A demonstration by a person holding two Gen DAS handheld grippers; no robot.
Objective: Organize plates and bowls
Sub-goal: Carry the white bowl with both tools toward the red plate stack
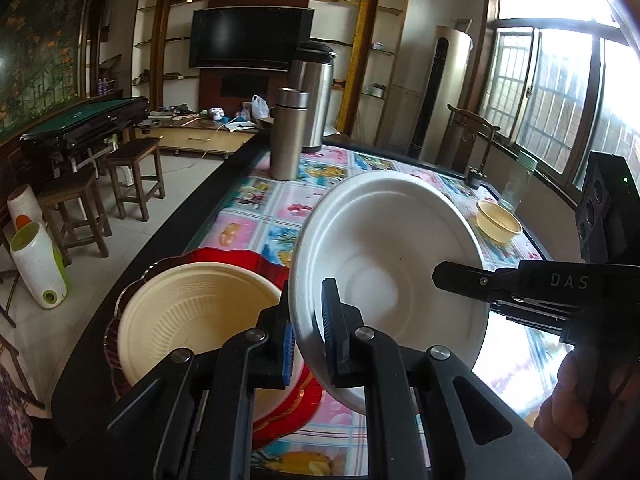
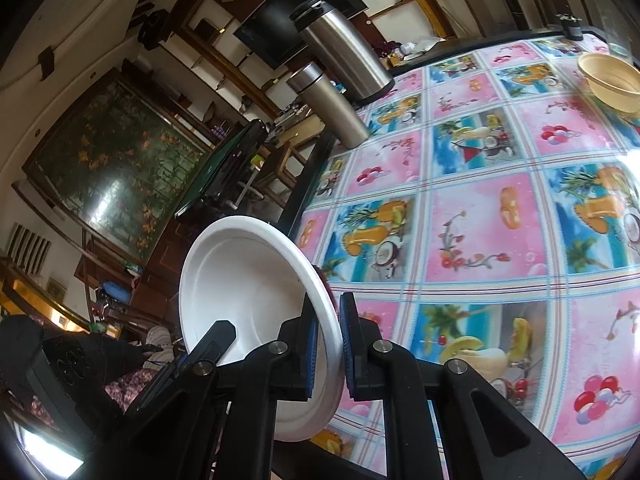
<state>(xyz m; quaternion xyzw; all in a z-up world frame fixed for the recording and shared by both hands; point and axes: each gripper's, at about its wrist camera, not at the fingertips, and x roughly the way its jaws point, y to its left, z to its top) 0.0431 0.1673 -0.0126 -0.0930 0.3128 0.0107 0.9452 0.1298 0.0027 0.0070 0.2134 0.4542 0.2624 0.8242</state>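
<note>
In the left wrist view we see our left gripper (image 1: 308, 344) at the bottom centre, its blue-padded fingers (image 1: 329, 320) closed down to a narrow gap on the rim of the white plate (image 1: 384, 276), which stands tilted on edge in mid-frame above the patterned tablecloth (image 1: 280, 200). At lower left a cream plate (image 1: 188, 312) already sits on the red plate (image 1: 240, 258), so one stack looks begun. A small cream bowl (image 1: 499, 222) stands alone at right of centre, well apart from the stack. Our right gripper (image 1: 472, 280) comes in from the right at the white plate's far rim; from here we cannot tell how it is set.

In the right wrist view the right gripper (image 2: 328, 350), at lower centre, has its pads either side of the same white plate (image 2: 248, 288) rim, nearly closed, though whether they press on it we cannot tell. The cream bowl (image 2: 610, 82) lies at the upper right, untouched.

We judge the task partly done: the white plate has yet to join the stack, and the bowl remains to be placed.
</note>
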